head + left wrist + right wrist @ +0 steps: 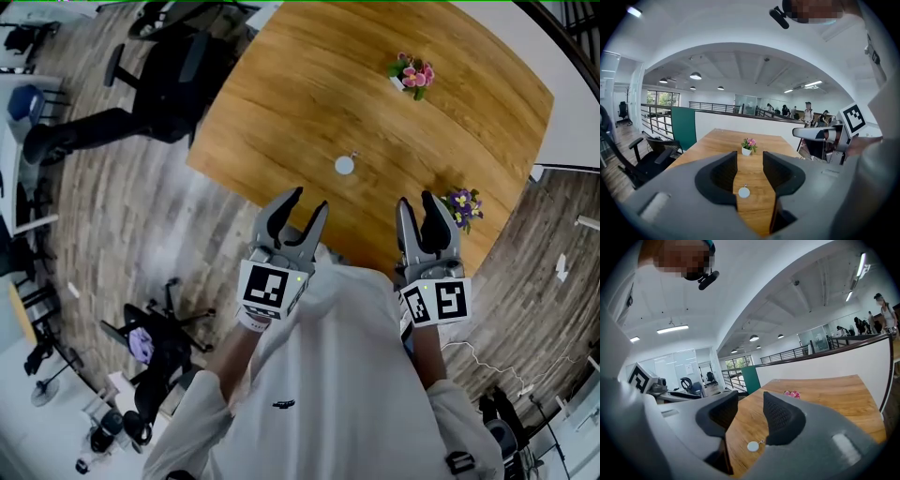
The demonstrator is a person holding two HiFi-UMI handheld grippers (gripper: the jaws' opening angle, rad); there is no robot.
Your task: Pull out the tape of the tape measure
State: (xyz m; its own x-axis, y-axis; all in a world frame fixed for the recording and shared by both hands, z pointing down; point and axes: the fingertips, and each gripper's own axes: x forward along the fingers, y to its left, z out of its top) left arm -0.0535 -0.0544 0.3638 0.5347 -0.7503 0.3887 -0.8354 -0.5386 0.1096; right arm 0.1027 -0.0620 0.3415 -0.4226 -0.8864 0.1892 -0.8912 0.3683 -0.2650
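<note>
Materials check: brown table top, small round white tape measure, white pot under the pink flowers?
Brown table top: looks like wood or wood-look laminate, satin finish; grain streaks, only soft glare.
Small round white tape measure: likely plastic, smooth uniform white case, too small to be sure.
White pot under the pink flowers: ceramic or plastic, plain white; cannot tell which.

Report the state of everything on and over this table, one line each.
tape measure: flat on the table, tape in, untouched
left gripper: open, empty
right gripper: open, empty
pink flower pot: upright
purple flower pot: standing near the table's edge
</note>
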